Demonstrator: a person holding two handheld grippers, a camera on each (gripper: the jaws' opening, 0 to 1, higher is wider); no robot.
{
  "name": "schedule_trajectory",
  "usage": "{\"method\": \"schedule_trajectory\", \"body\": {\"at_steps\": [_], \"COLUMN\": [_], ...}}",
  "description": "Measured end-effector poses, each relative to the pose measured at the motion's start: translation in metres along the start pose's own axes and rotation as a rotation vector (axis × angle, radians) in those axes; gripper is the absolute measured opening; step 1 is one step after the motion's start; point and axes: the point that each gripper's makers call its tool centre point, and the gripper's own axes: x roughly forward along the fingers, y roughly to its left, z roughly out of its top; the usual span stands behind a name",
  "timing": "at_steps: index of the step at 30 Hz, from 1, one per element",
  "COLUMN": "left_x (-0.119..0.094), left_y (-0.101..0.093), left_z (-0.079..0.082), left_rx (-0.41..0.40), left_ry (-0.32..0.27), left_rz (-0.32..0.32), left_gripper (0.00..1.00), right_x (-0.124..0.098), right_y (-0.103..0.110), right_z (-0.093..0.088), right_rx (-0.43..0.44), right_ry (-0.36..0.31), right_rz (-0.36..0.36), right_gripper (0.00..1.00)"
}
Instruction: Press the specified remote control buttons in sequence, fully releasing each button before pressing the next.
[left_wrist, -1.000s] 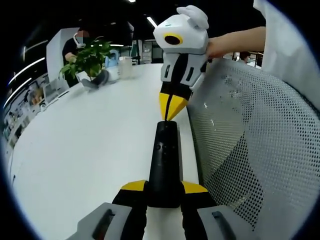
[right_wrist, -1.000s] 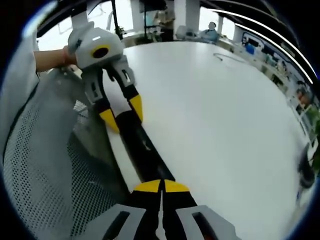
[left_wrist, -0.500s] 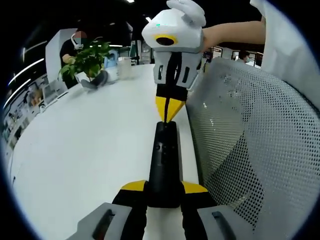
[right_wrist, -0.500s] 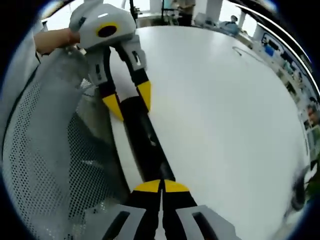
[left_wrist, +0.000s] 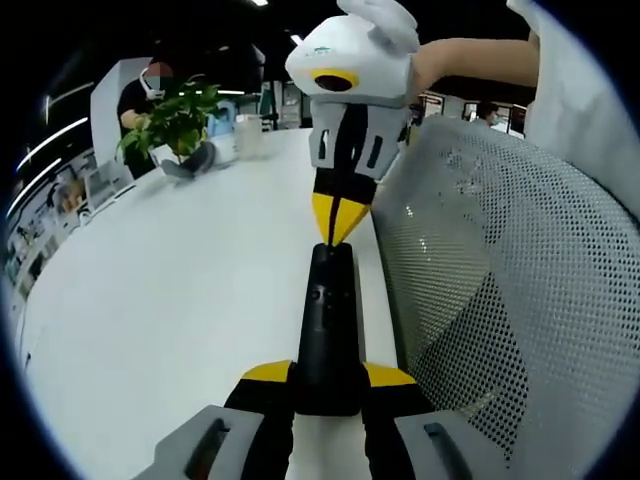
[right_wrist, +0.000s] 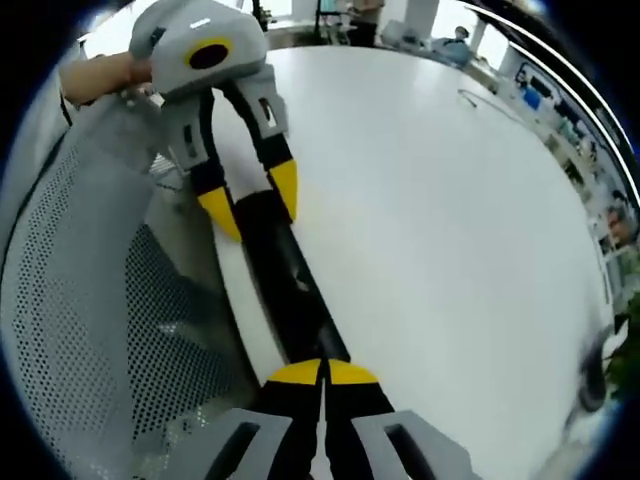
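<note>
One mesh chair back (left_wrist: 500, 280) flanks remote (left_wrist: 328, 330).

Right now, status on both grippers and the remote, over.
Left gripper shut on remote, near end. Right gripper shut, tips at remote's far end. Mesh chair back close alongside table edge.

Blk remote (left_wrist: 328, 330), white table (left_wrist: 180, 270), yellow fingers (left_wrist: 268, 372).

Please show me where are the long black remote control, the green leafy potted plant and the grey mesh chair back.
Long black remote control (left_wrist: 328, 330), left gripper view, on its upper face near the buttons.
Green leafy potted plant (left_wrist: 178, 118), left gripper view, on the leaves.
Grey mesh chair back (left_wrist: 500, 280), left gripper view, on the perforated mesh.
</note>
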Motion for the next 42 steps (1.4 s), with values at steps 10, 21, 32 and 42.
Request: {"method": "schedule_trajectory", "body": {"at_steps": [10, 21, 32, 42], "left_x": [0.000, 0.000, 0.000, 0.000], "left_y": [0.001, 0.001, 0.001, 0.001], "left_z": [0.000, 0.000, 0.000, 0.000], "left_rx": [-0.001, -0.003, -0.001, -0.001], "left_ry": [0.000, -0.005, -0.005, -0.010], "left_rz": [0.000, 0.000, -0.001, -0.001], "left_gripper": [0.25, 0.25, 0.25, 0.25], "right_x": [-0.005, 0.002, 0.005, 0.005], "right_y": [0.001, 0.005, 0.006, 0.005], "right_z": [0.007, 0.011, 0.011, 0.010], "right_rx": [0.069, 0.025, -0.146, -0.158], "right_ry": [-0.134, -0.102, 0.035, 0.028], "right_rz": [-0.045, 0.001, 0.031, -0.006], "right_gripper": [0.00, 0.00, 0.00, 0.00]}}
